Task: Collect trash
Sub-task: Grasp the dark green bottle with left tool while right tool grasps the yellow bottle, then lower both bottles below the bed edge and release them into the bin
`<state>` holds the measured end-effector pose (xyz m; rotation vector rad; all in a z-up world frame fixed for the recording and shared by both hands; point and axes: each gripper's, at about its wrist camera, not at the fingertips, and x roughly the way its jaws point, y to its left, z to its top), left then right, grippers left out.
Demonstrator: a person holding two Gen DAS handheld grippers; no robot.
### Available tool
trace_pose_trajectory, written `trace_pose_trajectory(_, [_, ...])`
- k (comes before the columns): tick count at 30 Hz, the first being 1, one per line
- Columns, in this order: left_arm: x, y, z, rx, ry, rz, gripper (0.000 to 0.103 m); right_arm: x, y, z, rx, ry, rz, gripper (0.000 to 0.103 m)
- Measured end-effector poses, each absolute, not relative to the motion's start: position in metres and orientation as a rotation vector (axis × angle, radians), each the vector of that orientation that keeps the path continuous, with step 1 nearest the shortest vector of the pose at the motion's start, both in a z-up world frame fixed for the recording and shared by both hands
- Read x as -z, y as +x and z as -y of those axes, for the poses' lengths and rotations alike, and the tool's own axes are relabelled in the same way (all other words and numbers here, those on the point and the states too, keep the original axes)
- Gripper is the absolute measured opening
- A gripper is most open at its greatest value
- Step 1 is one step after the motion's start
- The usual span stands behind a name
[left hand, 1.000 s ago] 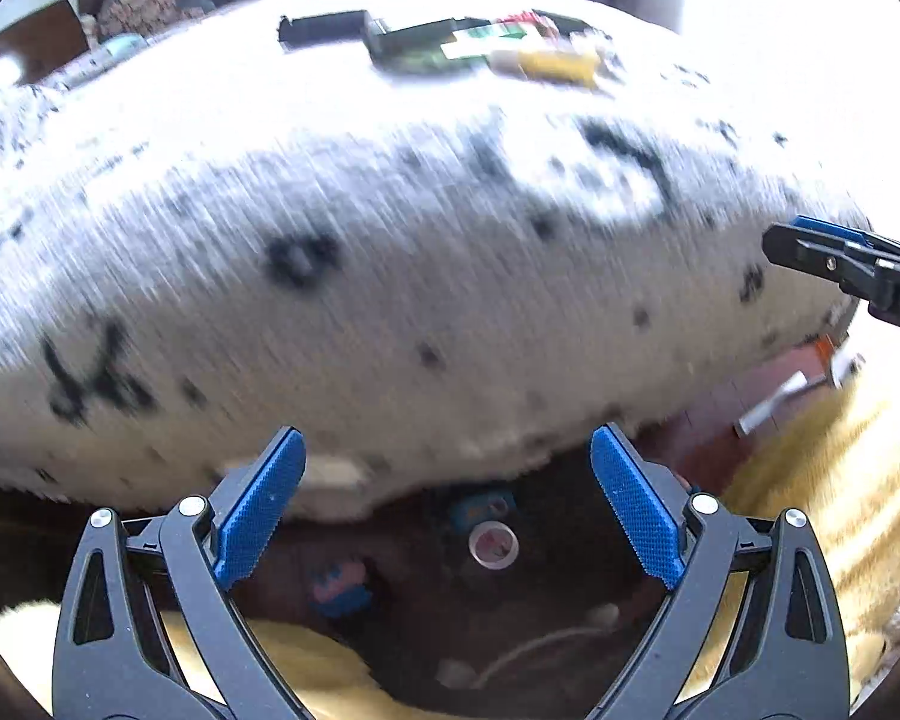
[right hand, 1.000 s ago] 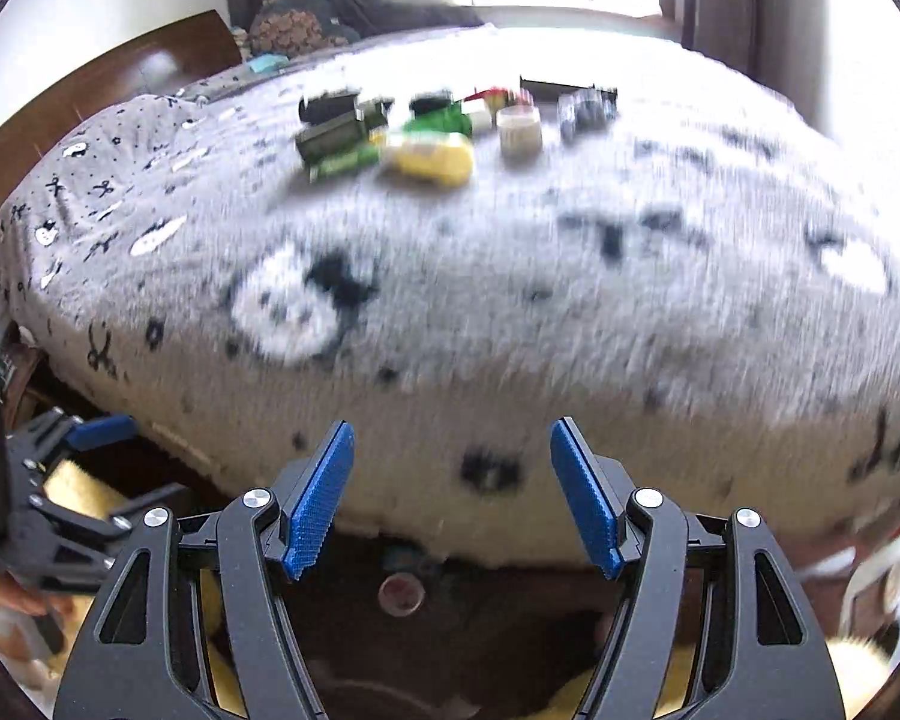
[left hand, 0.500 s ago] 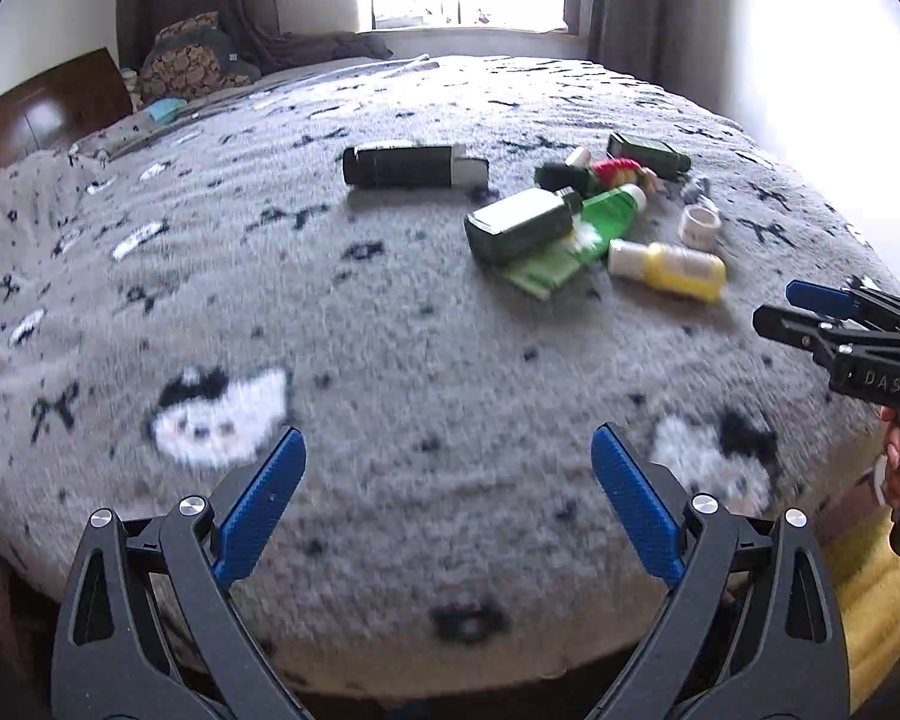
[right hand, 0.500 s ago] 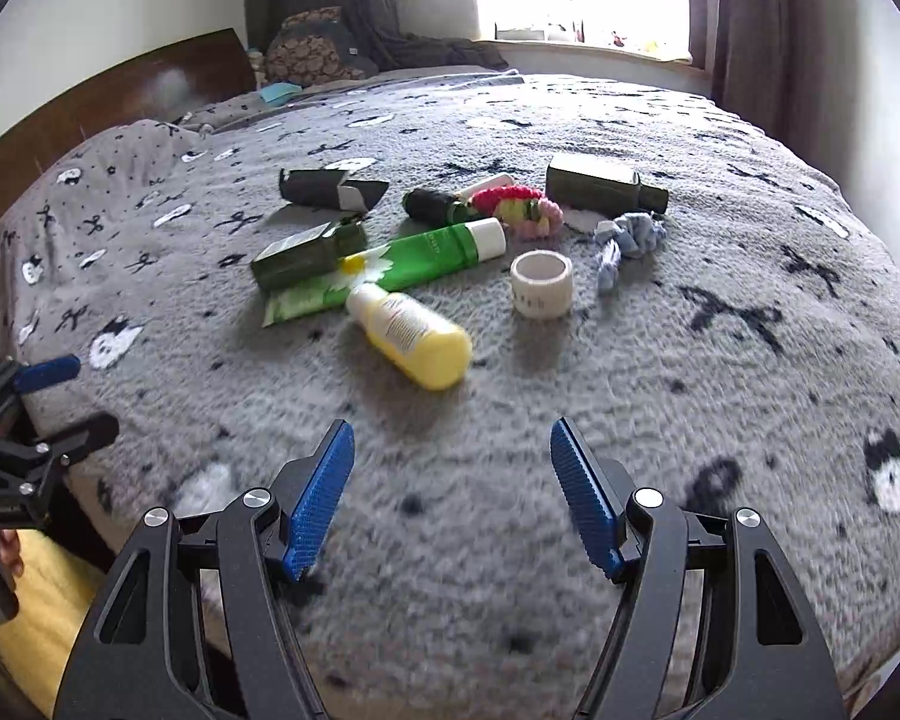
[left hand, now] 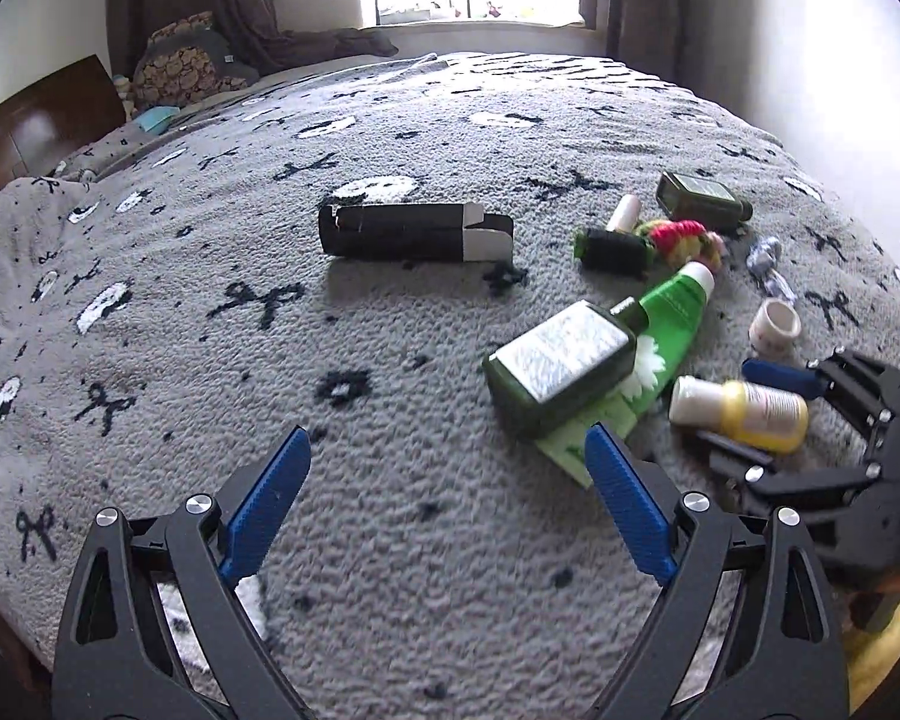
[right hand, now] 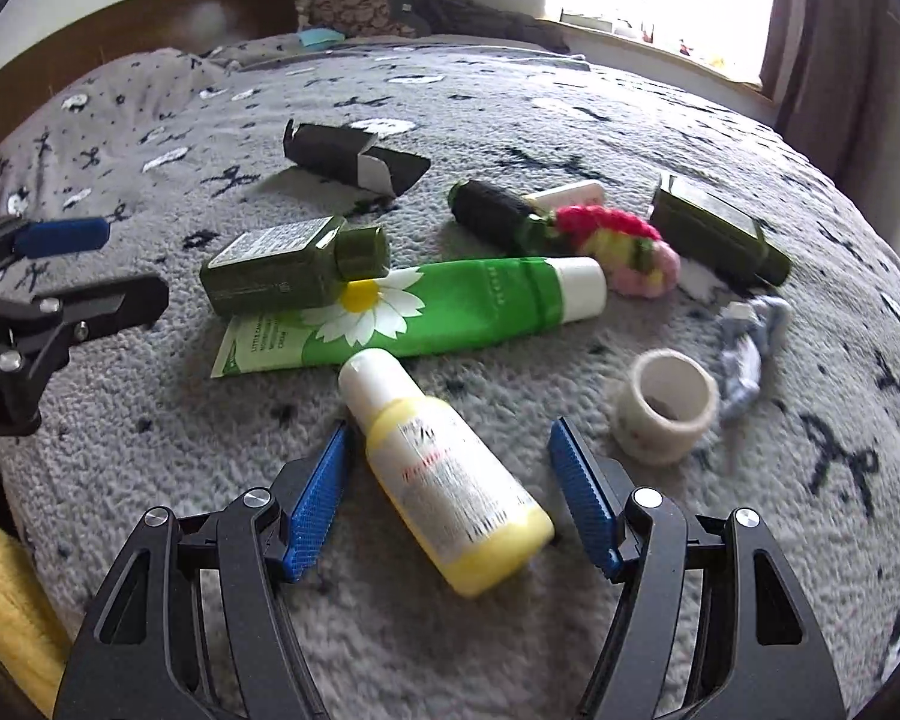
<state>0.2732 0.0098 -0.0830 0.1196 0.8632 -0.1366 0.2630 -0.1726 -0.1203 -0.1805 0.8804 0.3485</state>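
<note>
**Right tool straddles the yellow bottle**

Right tool (right hand: 447, 501), its blue-padded fingers spread wide, brackets the yellow plastic bottle with the white cap (right hand: 444, 468) that lies on its side on the grey fleece bed blanket (right hand: 570, 120). The bottle's body sits between the pads, close to the left-hand pad but seemingly not yet touching either, so the approach looks lined up for a squeeze across its narrow width. Its long axis runs on a diagonal in the right wrist view: the white cap points away from the tool and to the left, toward the green squeeze tube with a daisy print (right hand: 426, 312), while the base lies nearest the tool, just inside the right-hand pad.

Left tool (left hand: 447, 501) hangs over bare blanket, also spread and holding nothing; its right-hand pad is near the tail of the green tube. A dark green rectangular bottle (left hand: 561, 366) rests partly on that tube.

Farther back lie an open black cardboard box (left hand: 414, 232), a pink and yellow knitted scrunchie (right hand: 615, 246), a second dark green bottle (right hand: 714, 234) and a small white tape roll (right hand: 666, 405). Nothing appears collected yet; no bin is in view.
</note>
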Motion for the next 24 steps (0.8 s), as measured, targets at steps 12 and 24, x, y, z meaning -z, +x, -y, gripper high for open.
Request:
trace_pose_trajectory(12, [0.099, 0.307, 0.021, 0.206, 0.123, -0.895, 0.088, 0.115, 0.254, 0.2, -0.342, -0.075, -0.945, 0.032])
trace_pose_trajectory(24, [0.112, 0.329, 0.038, 0.234, 0.084, -0.936, 0.068, 0.113, 0.24, 0.22, -0.332, -0.025, -0.94, 0.032])
